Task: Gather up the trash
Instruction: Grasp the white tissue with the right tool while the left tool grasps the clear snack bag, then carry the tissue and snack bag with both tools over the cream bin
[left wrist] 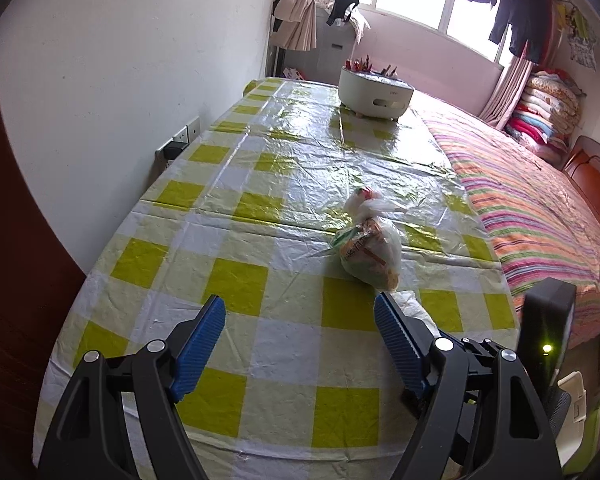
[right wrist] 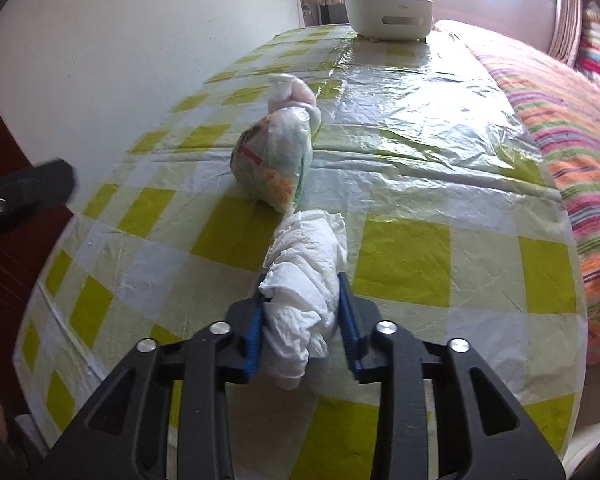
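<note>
A knotted clear plastic bag of trash (left wrist: 370, 246) lies on the yellow-and-white checked tablecloth (left wrist: 235, 216); it also shows in the right wrist view (right wrist: 275, 160). My right gripper (right wrist: 304, 304) is shut on a crumpled white tissue (right wrist: 306, 276), held just above the cloth, right in front of the bag. My left gripper (left wrist: 300, 320) is open and empty, above the cloth, left of and nearer than the bag. The tissue (left wrist: 412, 306) peeks out behind its right finger.
A white round tub (left wrist: 374, 92) with small items stands at the table's far end; it also shows in the right wrist view (right wrist: 390, 18). A white wall runs along the left. A bed with a striped cover (left wrist: 540, 208) lies right of the table.
</note>
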Motion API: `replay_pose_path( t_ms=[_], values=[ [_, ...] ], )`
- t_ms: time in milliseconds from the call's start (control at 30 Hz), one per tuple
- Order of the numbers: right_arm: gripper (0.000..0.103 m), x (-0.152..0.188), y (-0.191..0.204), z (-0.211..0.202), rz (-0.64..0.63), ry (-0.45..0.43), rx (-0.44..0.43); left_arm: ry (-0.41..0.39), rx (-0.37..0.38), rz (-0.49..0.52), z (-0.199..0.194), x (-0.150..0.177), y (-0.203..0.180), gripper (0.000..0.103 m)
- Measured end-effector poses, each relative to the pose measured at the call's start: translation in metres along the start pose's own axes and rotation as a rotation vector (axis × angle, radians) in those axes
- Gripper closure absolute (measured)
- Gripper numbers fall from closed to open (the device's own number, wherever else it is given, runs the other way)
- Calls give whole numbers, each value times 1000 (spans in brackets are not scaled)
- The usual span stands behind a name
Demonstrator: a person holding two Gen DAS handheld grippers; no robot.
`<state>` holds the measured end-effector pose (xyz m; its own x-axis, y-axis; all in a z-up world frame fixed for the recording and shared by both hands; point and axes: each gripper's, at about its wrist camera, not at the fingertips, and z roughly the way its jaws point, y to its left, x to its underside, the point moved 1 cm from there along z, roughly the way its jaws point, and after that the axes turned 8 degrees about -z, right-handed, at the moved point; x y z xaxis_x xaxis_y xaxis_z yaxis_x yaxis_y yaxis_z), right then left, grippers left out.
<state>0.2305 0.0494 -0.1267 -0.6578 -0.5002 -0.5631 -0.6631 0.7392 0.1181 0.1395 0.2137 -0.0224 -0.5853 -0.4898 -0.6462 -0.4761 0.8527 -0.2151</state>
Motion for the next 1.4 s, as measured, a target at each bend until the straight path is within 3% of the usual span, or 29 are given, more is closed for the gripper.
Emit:
replay_pose_path(
  t_ms=[400, 533, 733, 767, 833, 933, 1067, 1400],
  values=[
    [76, 12, -73, -47, 182, -84, -39, 20, -51, 174, 42, -14, -65, 28],
    [76, 14, -80, -66, 198, -130, -44, 46, -66, 233, 71, -18, -88, 28],
    [76, 20, -78, -80, 211, -156, -65, 106, -127, 221, 117, -27, -92, 29],
    [76, 22, -76, -82, 214, -160, -67, 105, -128, 225, 122, -28, -92, 30],
    [76, 28, -75, -85, 217, -166, -69, 109, -116, 248, 127, -28, -94, 61],
    [76, 29, -76, -87, 220, -181, -67, 108, -107, 244, 123, -27, -92, 65],
    [76, 30, -78, -98, 223, -205, -61, 107, -30, 191, 98, -18, -81, 66],
    [76, 61, -70, -126, 227, -246, -72, 26, 150, 97, -7, 30, -48, 66]
  ],
)
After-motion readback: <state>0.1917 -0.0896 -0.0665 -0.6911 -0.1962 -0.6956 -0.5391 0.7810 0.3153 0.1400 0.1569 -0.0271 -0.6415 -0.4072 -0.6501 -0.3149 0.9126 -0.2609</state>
